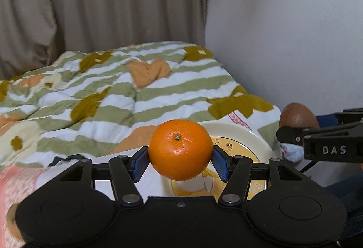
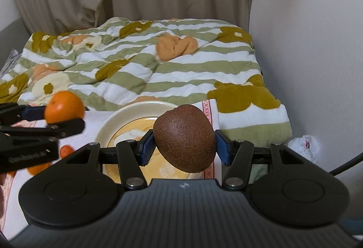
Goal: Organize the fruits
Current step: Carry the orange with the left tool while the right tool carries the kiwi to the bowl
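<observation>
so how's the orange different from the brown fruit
The orange is bright, glossy and round, with a small green stem nub; the brown fruit is dull, speckled and egg-shaped. The left gripper holds the orange, the right gripper the brown fruit. Both hang above the plate.

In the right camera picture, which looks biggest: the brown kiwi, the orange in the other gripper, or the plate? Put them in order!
1. Plate
2. Kiwi, though it looks extra big from being nearest the camera
3. Orange
</observation>
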Motion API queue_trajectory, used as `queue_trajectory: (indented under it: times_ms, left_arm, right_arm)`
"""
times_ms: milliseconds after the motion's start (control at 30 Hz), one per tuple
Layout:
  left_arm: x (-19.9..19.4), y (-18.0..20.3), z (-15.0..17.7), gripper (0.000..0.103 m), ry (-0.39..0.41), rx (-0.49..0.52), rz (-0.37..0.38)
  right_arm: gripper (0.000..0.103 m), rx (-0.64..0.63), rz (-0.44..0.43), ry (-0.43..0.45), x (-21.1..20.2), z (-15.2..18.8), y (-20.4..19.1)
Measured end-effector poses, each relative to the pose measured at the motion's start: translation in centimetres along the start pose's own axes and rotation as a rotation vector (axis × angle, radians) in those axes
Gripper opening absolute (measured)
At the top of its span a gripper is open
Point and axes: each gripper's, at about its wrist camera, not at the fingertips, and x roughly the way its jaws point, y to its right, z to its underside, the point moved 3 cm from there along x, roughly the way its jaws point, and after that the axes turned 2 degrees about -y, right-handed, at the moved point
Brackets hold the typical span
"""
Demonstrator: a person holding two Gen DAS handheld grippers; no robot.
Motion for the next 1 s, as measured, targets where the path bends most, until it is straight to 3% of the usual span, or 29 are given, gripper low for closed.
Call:
queue_trajectory:
  times_ms: [367, 700, 733, 800, 1000]
  left_arm:
    - [8.7, 2.0, -0.5, 0.064, -0.085, 0.171, 0.034]
    - [11.3, 3.6, 0.4, 0.066, -0.122, 0.255, 0.051]
    - [11.2, 3.7, 0.4, 0.068, -0.118, 0.254, 0.05]
    - [10.2, 3.8, 0.3, 0.093, -0.08, 0.261, 0.037]
    - [6.8, 2.8, -0.2, 0.099, -0.057, 0.226, -0.004]
  right_arm:
    - [0.071, 0.067, 0.039, -0.063, 5.8, -1.4, 1.9]
    - [0.071, 0.098, 0.067, -0.085, 7.1, -1.1, 3.0]
    - [0.071, 0.096, 0.066, -0.085, 7.1, -1.1, 3.0]
    - [0.071, 0.092, 0.065, -0.081, 7.0, -1.1, 3.1]
    - [0.071, 0.063, 0.036, -0.068, 6.4, -1.7, 2.9]
